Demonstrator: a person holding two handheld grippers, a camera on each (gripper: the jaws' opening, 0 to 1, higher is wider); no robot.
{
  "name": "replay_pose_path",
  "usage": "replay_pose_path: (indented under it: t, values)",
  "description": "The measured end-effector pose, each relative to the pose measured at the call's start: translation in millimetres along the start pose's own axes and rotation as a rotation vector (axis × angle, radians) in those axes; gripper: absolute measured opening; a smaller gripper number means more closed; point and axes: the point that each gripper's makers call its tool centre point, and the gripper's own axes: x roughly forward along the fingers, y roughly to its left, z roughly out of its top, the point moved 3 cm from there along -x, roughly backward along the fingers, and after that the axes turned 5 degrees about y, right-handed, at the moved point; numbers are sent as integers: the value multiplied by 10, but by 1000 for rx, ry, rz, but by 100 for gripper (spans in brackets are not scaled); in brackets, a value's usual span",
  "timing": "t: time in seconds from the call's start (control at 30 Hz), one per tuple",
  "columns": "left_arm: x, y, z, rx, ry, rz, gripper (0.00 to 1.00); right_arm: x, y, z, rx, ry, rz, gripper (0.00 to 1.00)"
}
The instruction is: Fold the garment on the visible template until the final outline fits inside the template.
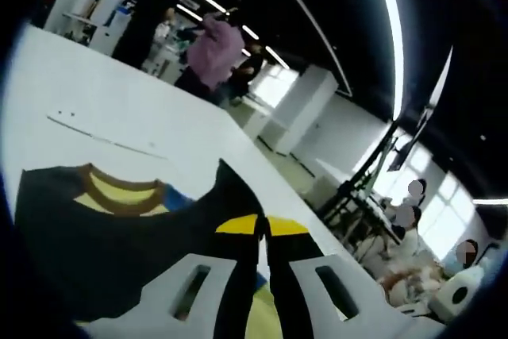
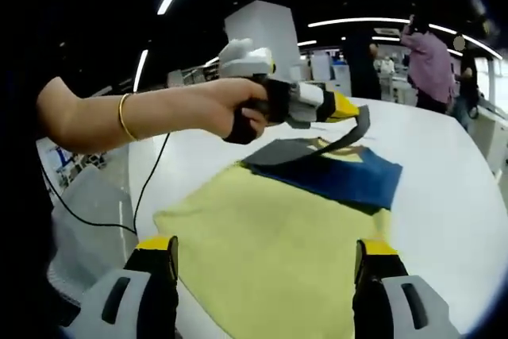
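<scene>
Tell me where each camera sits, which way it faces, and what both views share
Left gripper view: rides the left hand-held gripper, looking along its jaws, pinched shut on dark cloth of the garment, across the white table toward the room.
Right gripper view: rides the right hand-held gripper, jaws apart above the yellow cloth, facing the person's hand holding the left hand-held gripper.
Shared: garment, table, left hand-held gripper.

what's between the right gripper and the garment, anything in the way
Nothing visible. The right gripper is open, its jaws spread just above the yellow part of the garment on the white table. The left gripper, held by a hand, pinches the dark sleeve farther off.
</scene>
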Motion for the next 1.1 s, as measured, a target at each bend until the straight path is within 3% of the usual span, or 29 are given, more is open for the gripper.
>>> replay_pose_path:
  t: [0.33, 0.6, 0.73, 0.97, 1.1]
  values:
    - [166, -17, -194, -2, 59, 7, 0, -3, -7, -19, 4, -1, -3, 91]
    - [307, 46, -467, 56, 140, 2, 0, -23, -28, -25, 16, -9, -10, 91]
    - [344, 5, -561, 91, 166, -31, 4, -38, -37, -42, 20, -9, -13, 92]
    - [255, -62, -503, 226, 157, -49, 36, -65, -47, -67, 17, 3, -13, 93]
    - [89, -20, -441, 367, 165, -46, 55, -92, -67, -55, -7, 20, -9, 94]
